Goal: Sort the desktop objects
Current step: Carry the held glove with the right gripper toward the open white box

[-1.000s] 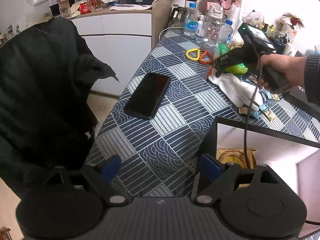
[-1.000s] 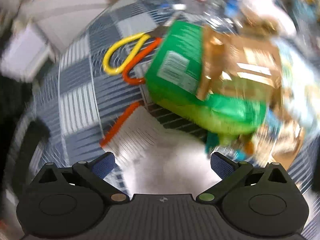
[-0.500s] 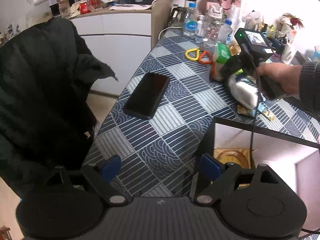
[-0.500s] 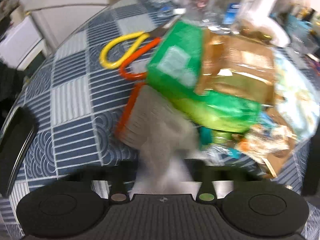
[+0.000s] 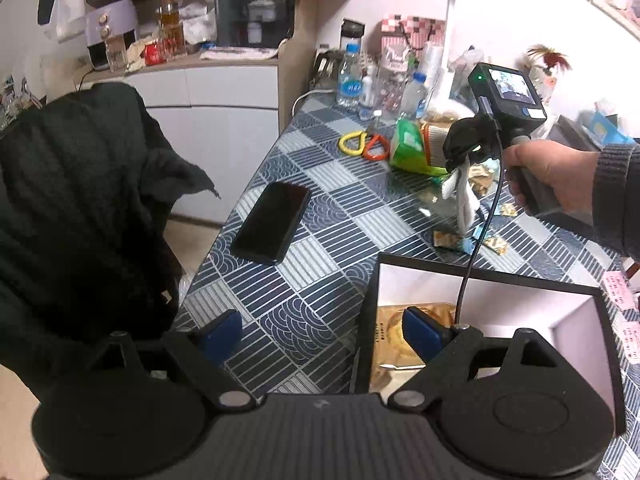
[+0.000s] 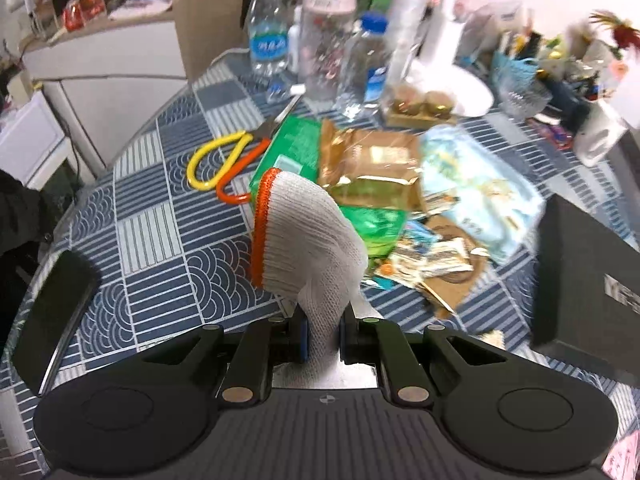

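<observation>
Left wrist view: left hand-held gripper [image 5: 322, 330] spread wide with nothing between its blue pads, poised over the near edge of the worktop [image 5: 320, 216] and the corner of an open box [image 5: 480, 276] already holding a gold packet. Farther off, right hand-held gripper [image 5: 460, 160] held in a hand [image 5: 552, 174], now lifted clear of the worktop with a white glove [image 5: 460, 196] dangling from it, where a second ago the glove lay flat beside the green bag [image 5: 410, 146]. Phone [image 5: 272, 228] lying unmoved near the edge; scissors [image 5: 364, 145] beyond it. Right wrist view: jaws closed from fully open within the last second and now clamped on the glove [image 6: 308, 240], pinched at its finger end, orange cuff hanging forward above the worktop. Box side [image 6: 588, 276] visible to the right. Likely meaning: pick done, glove secured and ready to carry toward the box; phone, scissors and snack packets still to sort.
</observation>
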### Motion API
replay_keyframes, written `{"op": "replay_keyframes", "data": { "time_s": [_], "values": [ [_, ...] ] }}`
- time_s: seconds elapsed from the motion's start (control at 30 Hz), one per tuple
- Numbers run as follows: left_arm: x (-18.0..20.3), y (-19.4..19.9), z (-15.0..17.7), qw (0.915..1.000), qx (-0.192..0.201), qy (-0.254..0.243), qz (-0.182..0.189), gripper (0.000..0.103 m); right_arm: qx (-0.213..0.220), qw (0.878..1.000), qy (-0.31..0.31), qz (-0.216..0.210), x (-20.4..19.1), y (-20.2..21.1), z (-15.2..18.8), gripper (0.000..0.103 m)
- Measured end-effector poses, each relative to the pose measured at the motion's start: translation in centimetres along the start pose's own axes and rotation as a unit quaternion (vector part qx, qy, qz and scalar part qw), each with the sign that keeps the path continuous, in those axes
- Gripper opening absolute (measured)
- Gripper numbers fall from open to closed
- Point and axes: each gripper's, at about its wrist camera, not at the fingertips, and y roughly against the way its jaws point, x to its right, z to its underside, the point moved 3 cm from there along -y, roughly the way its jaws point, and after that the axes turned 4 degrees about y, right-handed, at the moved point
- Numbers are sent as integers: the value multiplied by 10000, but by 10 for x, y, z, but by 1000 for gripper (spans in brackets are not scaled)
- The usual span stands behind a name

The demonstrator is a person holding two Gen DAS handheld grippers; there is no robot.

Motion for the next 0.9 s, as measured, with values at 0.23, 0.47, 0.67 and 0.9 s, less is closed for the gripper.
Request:
{"op": "replay_keyframes", "data": {
  "time_s": [0.23,0.47,0.67,0.9],
  "values": [
    [5,28,11,9998,19,57,209,103,249,9993,-213,160,11,47,10,14],
    [15,58,22,9991,120,-29,413,103,472,9975,-430,295,18,84,28,14],
    [22,80,29,9983,280,-180,478,103,610,9959,-591,309,20,109,45,14],
    [22,99,38,9975,400,-284,513,103,785,9938,-705,347,19,133,61,14]
  ]
}}
